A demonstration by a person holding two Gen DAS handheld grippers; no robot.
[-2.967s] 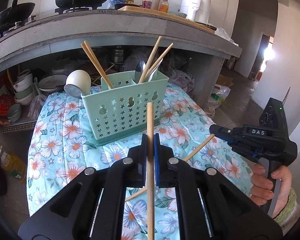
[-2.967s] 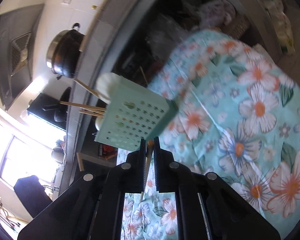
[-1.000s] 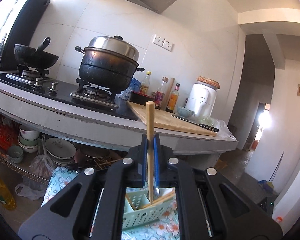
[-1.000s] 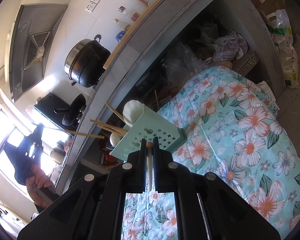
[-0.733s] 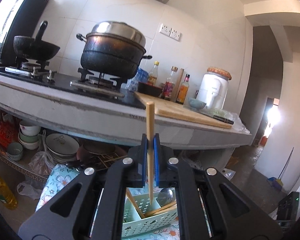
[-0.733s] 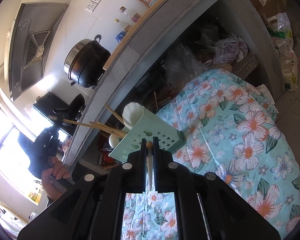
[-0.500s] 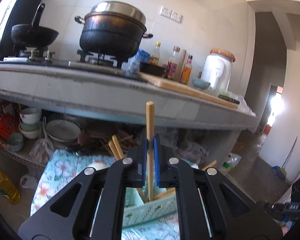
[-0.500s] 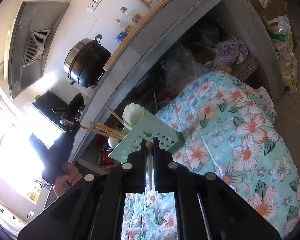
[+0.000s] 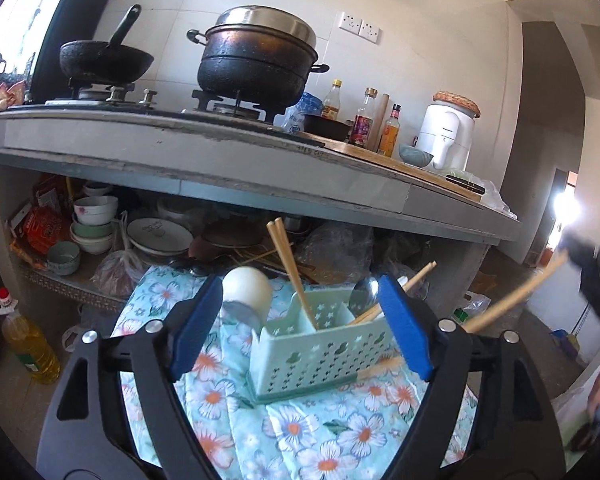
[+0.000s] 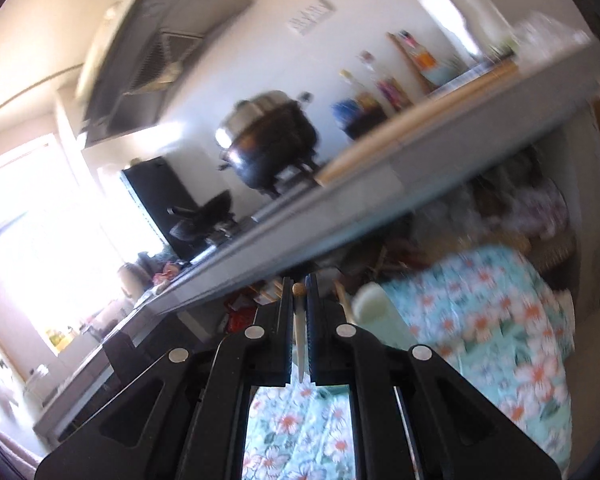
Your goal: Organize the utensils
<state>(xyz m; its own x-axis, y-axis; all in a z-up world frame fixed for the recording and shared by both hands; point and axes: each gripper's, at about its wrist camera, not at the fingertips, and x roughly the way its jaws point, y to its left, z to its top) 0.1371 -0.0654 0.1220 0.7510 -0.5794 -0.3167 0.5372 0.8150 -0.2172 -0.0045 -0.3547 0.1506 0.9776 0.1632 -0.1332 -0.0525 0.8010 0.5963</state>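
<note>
Left tool (image 9: 302, 326) gapes wide, empty, above the green caddy (image 9: 320, 354); right tool (image 10: 299, 296) pinches 1 chopstick (image 10: 299, 320).

white tiled wall (image 9: 172, 20), grey concrete counter (image 9: 220, 160), bright window (image 10: 40, 220), sunlit doorway (image 9: 566, 208)

The utensil basket (image 9: 320, 350) stands on the flowered cloth (image 9: 300, 432), chopsticks (image 9: 290, 268) inside, a cup (image 9: 246, 294) just left, below the counter (image 9: 204, 156).
</note>
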